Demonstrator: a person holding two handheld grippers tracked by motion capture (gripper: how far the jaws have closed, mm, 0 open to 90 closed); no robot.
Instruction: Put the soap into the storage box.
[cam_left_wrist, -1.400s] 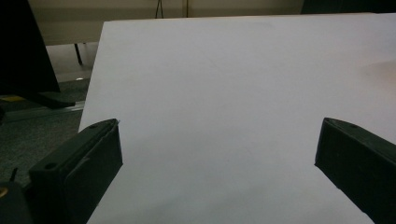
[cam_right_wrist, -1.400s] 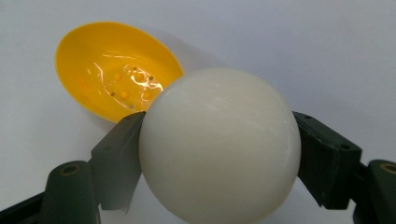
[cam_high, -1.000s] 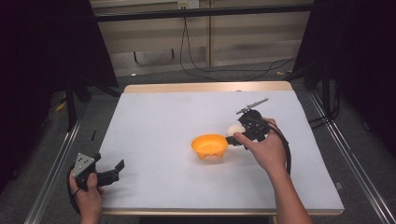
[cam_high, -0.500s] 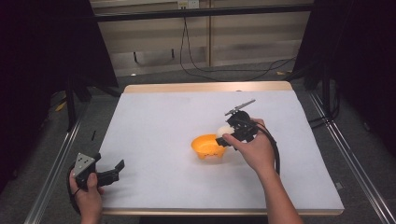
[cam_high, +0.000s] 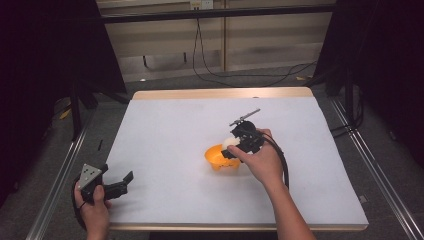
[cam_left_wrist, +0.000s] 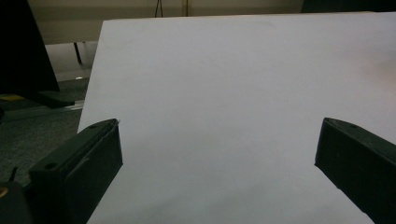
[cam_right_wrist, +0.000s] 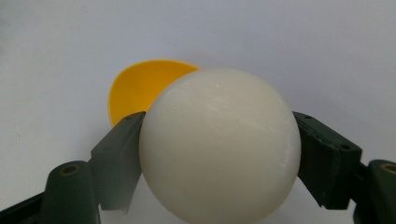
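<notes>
a cream-white ball (cam_right_wrist: 219, 144) is clamped between the jaws of the right gripper (cam_high: 235, 147), held just above the rim of an orange bowl (cam_high: 220, 158) near the middle of the white worktop (cam_high: 165, 130). in the right gripper view the ball sits in front of the bowl, w/ part of the bowl's inside visible behind it. the left gripper (cam_high: 120, 184) is held at the worktop's near-left corner, well apart from the bowl; its jaws are spread wide w/ nothing between them.
</notes>
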